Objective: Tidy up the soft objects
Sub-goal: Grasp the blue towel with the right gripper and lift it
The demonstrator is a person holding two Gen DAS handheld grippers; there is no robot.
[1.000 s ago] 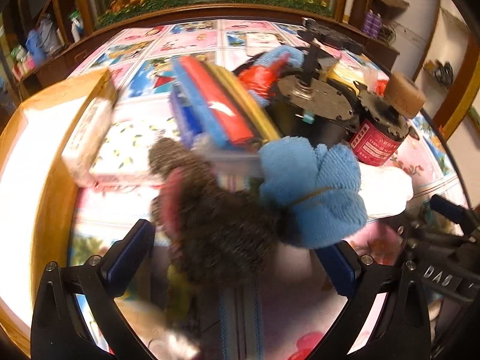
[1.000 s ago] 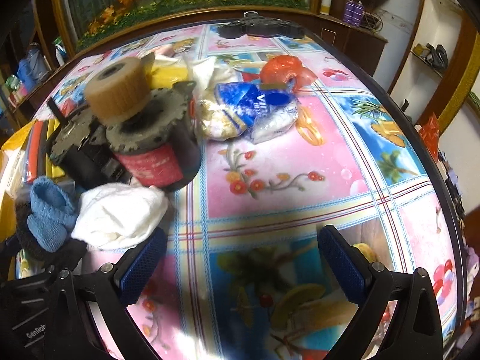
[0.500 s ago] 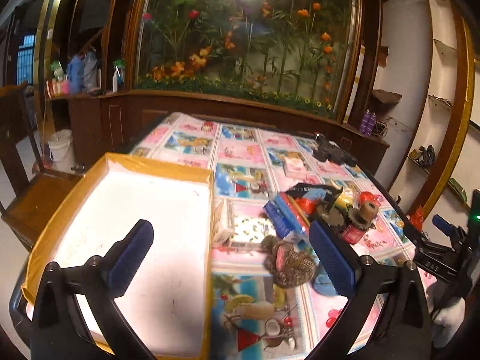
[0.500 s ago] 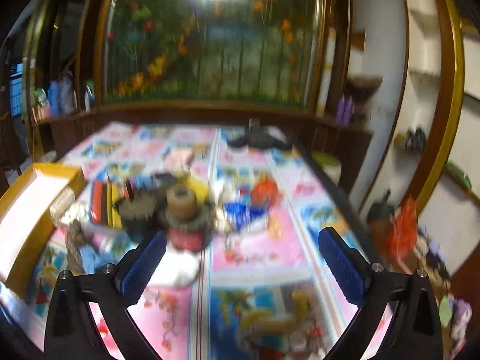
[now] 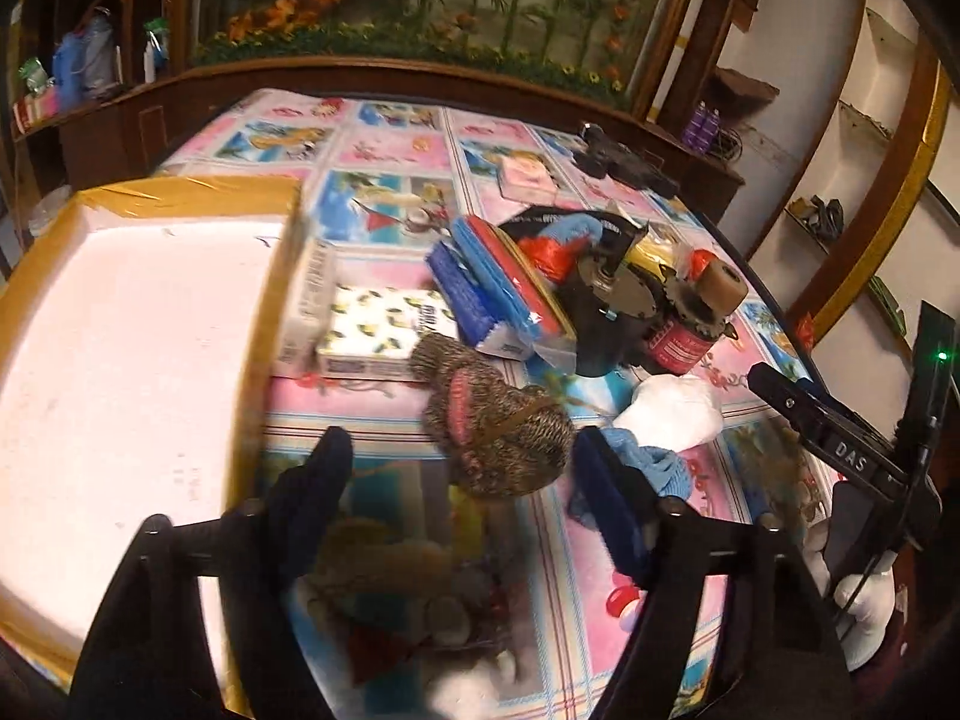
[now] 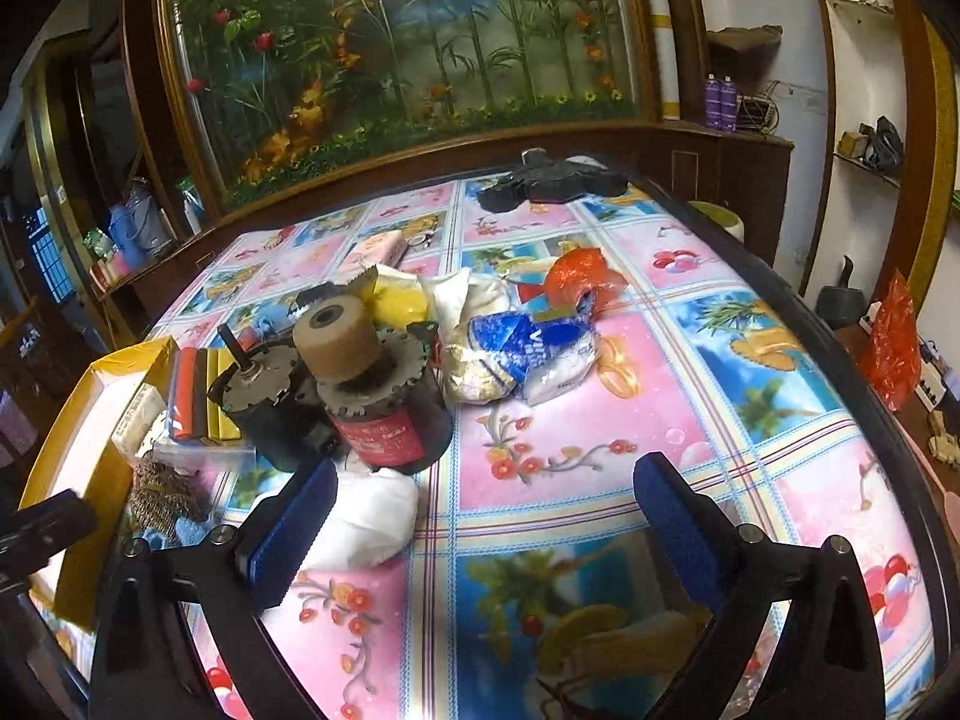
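A brown knitted sock point(image 5: 498, 420) lies on the patterned tablecloth just ahead of my open, empty left gripper point(image 5: 462, 468). A blue sock point(image 5: 654, 468) lies beside its right finger, and a white cloth bundle point(image 5: 672, 414) sits further right. In the right wrist view the white cloth point(image 6: 366, 516) lies by the left finger of my open, empty right gripper point(image 6: 480, 510), and the brown sock point(image 6: 162, 498) is at far left. A yellow-rimmed white box point(image 5: 120, 360) stands to the left.
Two dark motors point(image 6: 336, 396) with a tan roller stand mid-table. Coloured sponge packs point(image 5: 498, 288), a lemon-print box point(image 5: 384, 330), plastic bags point(image 6: 522, 348) and a red bag point(image 6: 582, 276) lie around them. A black object point(image 6: 552, 180) sits at the far edge.
Both grippers swung up and away, then came back down toward the table. The left now sits lower and nearer the brown sock than half a second ago. Both stay open.
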